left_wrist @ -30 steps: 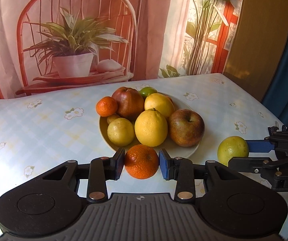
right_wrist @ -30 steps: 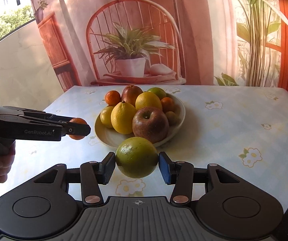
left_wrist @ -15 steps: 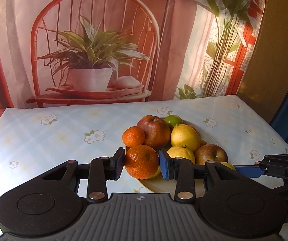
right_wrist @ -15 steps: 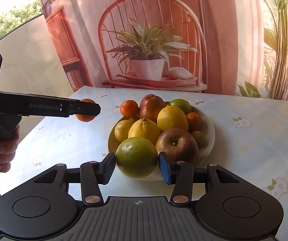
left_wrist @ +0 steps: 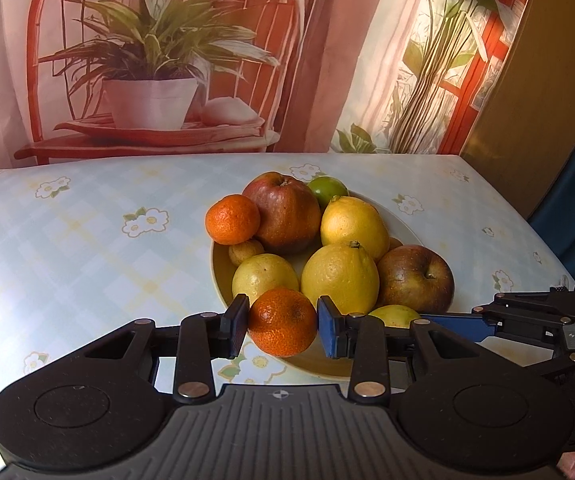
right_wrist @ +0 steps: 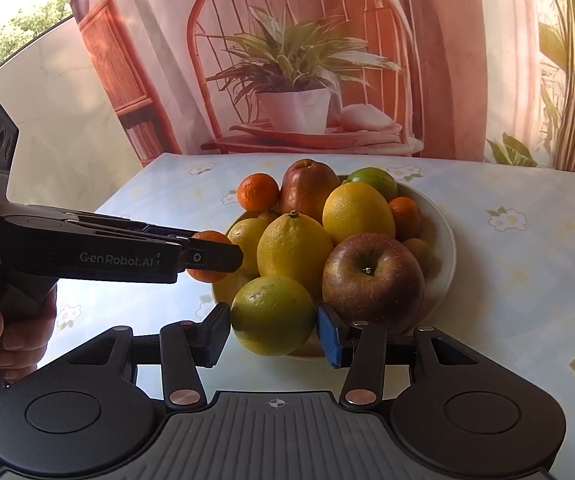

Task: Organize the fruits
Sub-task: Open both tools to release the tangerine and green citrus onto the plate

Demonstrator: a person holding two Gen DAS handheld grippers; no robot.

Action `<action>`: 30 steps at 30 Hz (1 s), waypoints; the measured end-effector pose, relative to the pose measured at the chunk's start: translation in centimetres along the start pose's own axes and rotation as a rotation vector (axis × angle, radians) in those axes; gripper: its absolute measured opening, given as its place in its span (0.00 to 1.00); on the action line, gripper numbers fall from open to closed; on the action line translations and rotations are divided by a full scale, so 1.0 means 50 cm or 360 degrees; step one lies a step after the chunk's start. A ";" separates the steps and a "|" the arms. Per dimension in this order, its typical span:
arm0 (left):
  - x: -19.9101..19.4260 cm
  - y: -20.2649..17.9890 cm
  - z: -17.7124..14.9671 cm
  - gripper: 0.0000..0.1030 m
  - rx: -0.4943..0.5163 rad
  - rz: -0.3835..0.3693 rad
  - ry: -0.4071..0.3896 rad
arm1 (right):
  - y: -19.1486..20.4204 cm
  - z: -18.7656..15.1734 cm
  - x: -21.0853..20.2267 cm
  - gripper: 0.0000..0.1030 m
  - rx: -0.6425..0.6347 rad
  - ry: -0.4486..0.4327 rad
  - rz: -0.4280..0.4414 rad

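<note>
My left gripper [left_wrist: 282, 326] is shut on an orange mandarin [left_wrist: 282, 322], held over the near left rim of a pale plate [left_wrist: 218, 268]. The plate is piled with lemons, two apples, a lime and another mandarin [left_wrist: 232, 219]. My right gripper [right_wrist: 273, 330] is shut on a yellow-green citrus [right_wrist: 273, 320] just over the plate's near rim [right_wrist: 445, 240], in front of a red-brown apple [right_wrist: 373, 280]. In the right wrist view the left gripper [right_wrist: 219, 256] reaches in from the left with its mandarin [right_wrist: 209, 237]. The right gripper's blue finger [left_wrist: 459, 326] shows in the left wrist view.
The plate sits mid-table on a pale blue floral tablecloth [left_wrist: 87, 240]. A printed backdrop of a chair and potted plant [left_wrist: 151, 80] hangs behind the far edge. A person's hand [right_wrist: 11, 332] grips the left gripper's handle. The table's right edge [left_wrist: 527, 216] borders a dark blue curtain.
Both grippers have carried their fruit toward the plate. The mandarin and the yellow-green citrus, earlier in front of the plate, now hang at its near rim. Neither grip has changed.
</note>
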State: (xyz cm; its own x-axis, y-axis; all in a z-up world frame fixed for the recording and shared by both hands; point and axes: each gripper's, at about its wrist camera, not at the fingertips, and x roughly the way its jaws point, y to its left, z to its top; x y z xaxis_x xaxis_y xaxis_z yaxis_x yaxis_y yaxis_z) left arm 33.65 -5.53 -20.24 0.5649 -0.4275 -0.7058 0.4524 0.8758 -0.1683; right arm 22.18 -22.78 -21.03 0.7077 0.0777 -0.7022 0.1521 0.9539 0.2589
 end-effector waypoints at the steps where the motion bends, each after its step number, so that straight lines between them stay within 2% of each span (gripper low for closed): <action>1: 0.003 0.000 0.000 0.38 -0.0008 -0.0007 0.0006 | 0.000 0.001 0.001 0.42 0.0000 0.0000 -0.0001; 14: 0.024 0.005 0.003 0.38 -0.0054 -0.0034 0.0059 | 0.000 -0.001 0.003 0.43 0.0015 -0.0009 -0.0007; 19: 0.020 0.005 0.007 0.38 -0.0064 -0.0066 0.0041 | -0.001 -0.004 0.001 0.42 0.0027 -0.0011 -0.0015; 30: -0.006 0.014 0.010 0.38 -0.0077 -0.0040 -0.0011 | -0.001 -0.013 -0.014 0.43 0.0043 -0.0010 -0.0047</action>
State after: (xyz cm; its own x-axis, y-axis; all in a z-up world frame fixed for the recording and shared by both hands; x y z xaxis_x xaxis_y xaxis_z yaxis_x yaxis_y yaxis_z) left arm 34.16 -4.91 -19.78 0.5583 -0.4511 -0.6963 0.4330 0.8743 -0.2192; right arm 21.23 -22.71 -20.97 0.7072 0.0478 -0.7054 0.1912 0.9476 0.2559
